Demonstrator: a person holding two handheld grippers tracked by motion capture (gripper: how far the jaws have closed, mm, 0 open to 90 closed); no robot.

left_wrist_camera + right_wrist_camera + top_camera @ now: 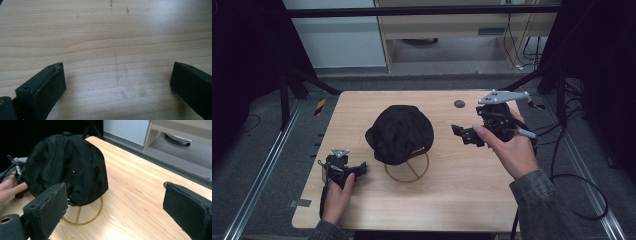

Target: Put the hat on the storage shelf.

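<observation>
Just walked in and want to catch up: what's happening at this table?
A person holds a gripper in each hand at a wooden table. A black cap sits on a wire stand mid-table. The right gripper, jaws open and empty, is raised beside the cap, pointing at it without touching. The left gripper, open too, rests low over bare wood near the stand.

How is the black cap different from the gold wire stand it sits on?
The black cap is soft, dark cloth with a rounded dome; the gold wire stand is thin, shiny metal you can see through. The cap looks much bulkier and sits up high, while the stand's ring lies flat on the table. The cap hides the stand's top. Both are roundish and stay together mid-table.
</observation>
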